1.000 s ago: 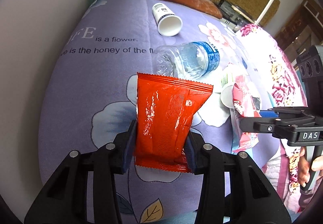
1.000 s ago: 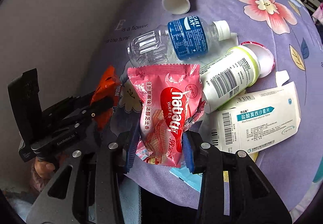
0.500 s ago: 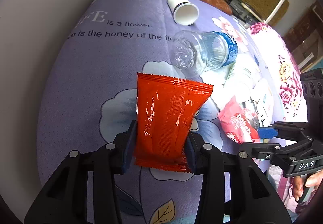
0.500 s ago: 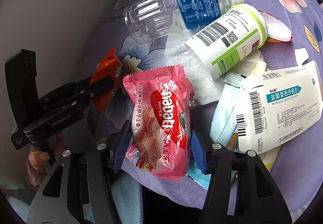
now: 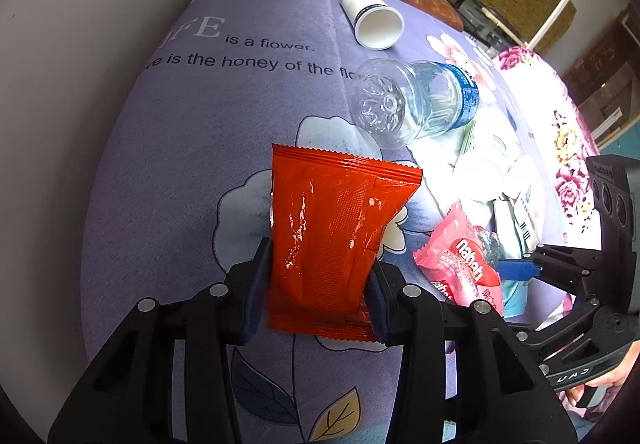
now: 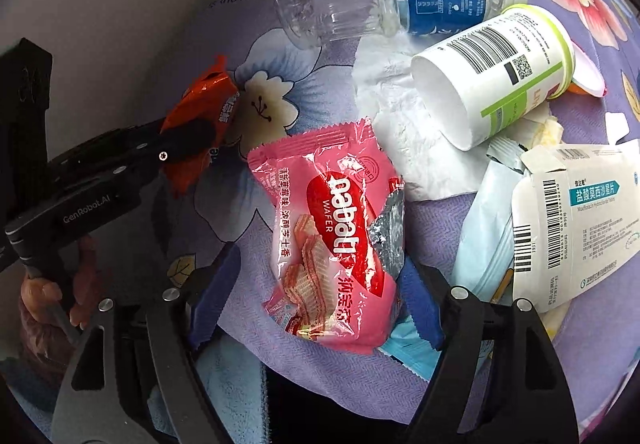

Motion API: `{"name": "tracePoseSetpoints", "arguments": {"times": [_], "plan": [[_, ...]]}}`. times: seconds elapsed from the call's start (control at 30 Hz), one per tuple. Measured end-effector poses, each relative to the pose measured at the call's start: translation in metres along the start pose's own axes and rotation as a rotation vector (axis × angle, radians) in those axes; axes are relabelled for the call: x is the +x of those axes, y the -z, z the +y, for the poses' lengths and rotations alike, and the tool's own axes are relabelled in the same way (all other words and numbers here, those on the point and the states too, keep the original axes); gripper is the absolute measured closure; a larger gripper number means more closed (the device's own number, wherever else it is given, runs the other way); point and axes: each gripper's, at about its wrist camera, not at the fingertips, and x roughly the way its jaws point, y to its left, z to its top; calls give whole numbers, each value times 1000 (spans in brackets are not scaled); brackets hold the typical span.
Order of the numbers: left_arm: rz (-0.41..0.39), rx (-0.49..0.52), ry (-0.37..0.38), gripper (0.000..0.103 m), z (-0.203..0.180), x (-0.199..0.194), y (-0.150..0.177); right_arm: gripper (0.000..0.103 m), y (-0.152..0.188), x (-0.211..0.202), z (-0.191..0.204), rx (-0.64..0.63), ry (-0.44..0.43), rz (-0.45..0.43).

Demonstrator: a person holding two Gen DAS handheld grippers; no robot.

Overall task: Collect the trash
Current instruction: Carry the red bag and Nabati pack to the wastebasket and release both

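Left wrist view shows the left tongs [image 5: 316, 288] clamped on an orange-red snack packet [image 5: 332, 240], both pads pressing its lower sides while its crimped top stands up beyond the tips, over a purple flowered bedspread [image 5: 192, 147]. Ahead of these tongs and to their right lies a clear plastic bottle [image 5: 416, 103] on its side, and farther ahead a white paper cup [image 5: 372, 19], also on its side. Right wrist view shows the right tongs [image 6: 308, 284] with jaws opening, the blue pads standing clear of a pink wafer packet [image 6: 328, 236] that lies between them on the bedspread. Ahead and to the right of these tongs lies a white tub with a green rim [image 6: 496, 71] on crumpled tissue, and just to the right a torn medicine box [image 6: 576, 219].
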Motion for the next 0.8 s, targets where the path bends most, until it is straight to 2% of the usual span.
{"name": "tracePoseSetpoints", "arguments": {"times": [0.07,0.2,0.47,0.6,0.8], "plan": [[-3,1,-2,59,-2,-2,1,62,1,0,6,-19,14,-4],[-24,11,-8,59,-9,-11,2,66,3,-14,5,-20,-1,-33],[-72,78,36,59,-44,-37,-7,66,0,-92,-19,41,-51,-216],[-74,118,69,59,-68,-40,-10,66,-3,-119,-37,78,-25,-287],[-44,186,95,59,-110,-31,-13,66,21,-141,-86,180,10,-334]]}}
